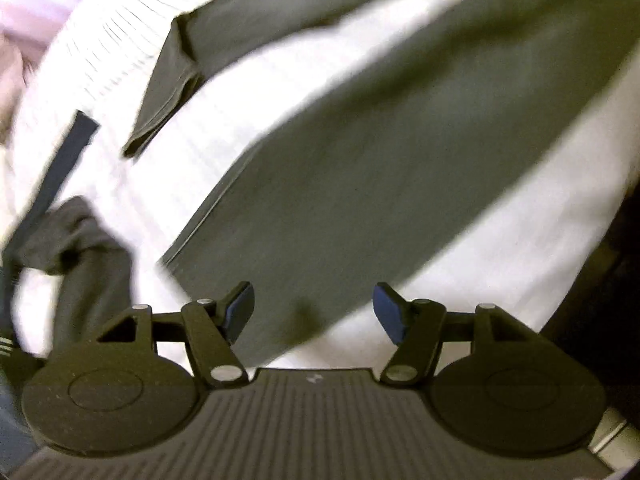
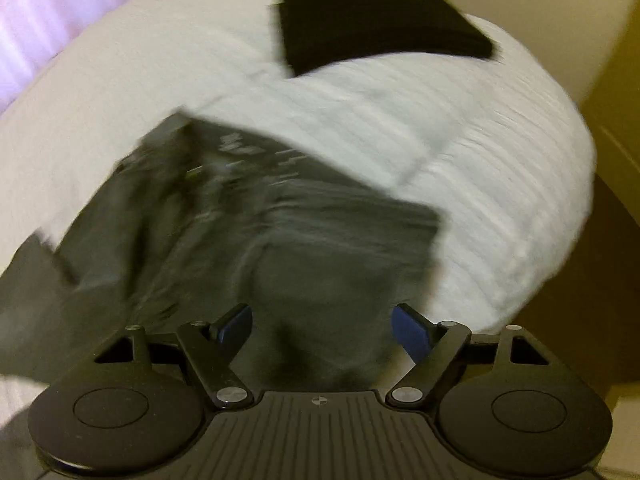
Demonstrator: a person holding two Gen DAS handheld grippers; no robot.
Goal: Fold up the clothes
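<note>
A dark grey-green garment [image 1: 340,168] lies spread on the white bed cover [image 1: 500,248], one sleeve [image 1: 164,92] reaching up left. My left gripper [image 1: 313,308] is open just above its near edge, nothing between the pads. In the right wrist view the same kind of grey garment [image 2: 280,240] lies rumpled with faint print near its top. My right gripper [image 2: 322,326] is open over it, the cloth bunched between the jaws but not clamped. Both views are motion-blurred.
A folded black garment [image 2: 380,20] lies at the far side of the white cover [image 2: 500,180]. A dark crumpled garment [image 1: 80,240] and a dark strap [image 1: 60,160] lie at the left. The bed edge drops off at the right [image 2: 600,240].
</note>
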